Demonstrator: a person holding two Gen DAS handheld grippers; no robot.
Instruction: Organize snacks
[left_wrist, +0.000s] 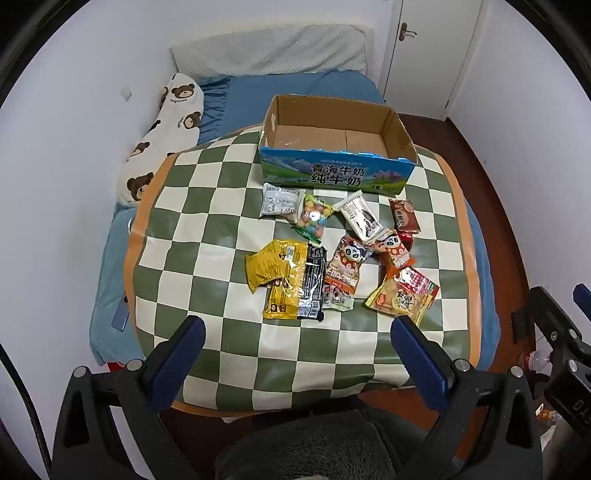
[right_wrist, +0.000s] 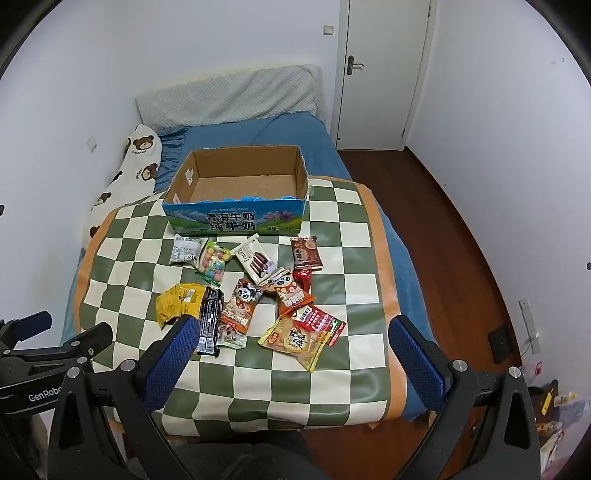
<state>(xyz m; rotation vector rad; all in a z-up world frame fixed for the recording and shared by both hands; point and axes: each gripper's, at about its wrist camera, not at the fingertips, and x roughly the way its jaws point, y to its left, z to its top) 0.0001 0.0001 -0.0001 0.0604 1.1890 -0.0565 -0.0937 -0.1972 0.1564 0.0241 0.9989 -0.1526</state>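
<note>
The bed (right_wrist: 288, 133) with its blue sheet fills the upper middle of both views, and a checkered green and cream cloth (left_wrist: 207, 236) lies over it as the surface for the work.

At the top centre of the cloth stands the open cardboard box (left_wrist: 400, 136), a milk carton with a blue and green printed front. Its inside shows only bare cardboard, so I judge that no snack is put away yet.

All the snacks lie loose on the cloth just below the box, in the middle of the frame. On the left of the heap is the yellow packet (left_wrist: 275, 269), partly under a black packet (left_wrist: 312, 284). On the lower right is the rice cracker bag (left_wrist: 400, 301). In the centre are two panda packets (left_wrist: 347, 267), touching each other. Nearer to the box are the white wafer pack (left_wrist: 360, 218), a clear bag of coloured balls (left_wrist: 314, 218), a silver-white pack (left_wrist: 279, 201) and a small brown sachet (left_wrist: 404, 216).

The left gripper (left_wrist: 297, 343) hangs at the bottom of its frame above the near edge of the cloth, jaws wide apart, holding nothing. The right gripper (right_wrist: 293, 341) is the same: jaws apart, empty, just in front of the heap.

The task seems at its very beginning; every packet is still to be moved.
</note>
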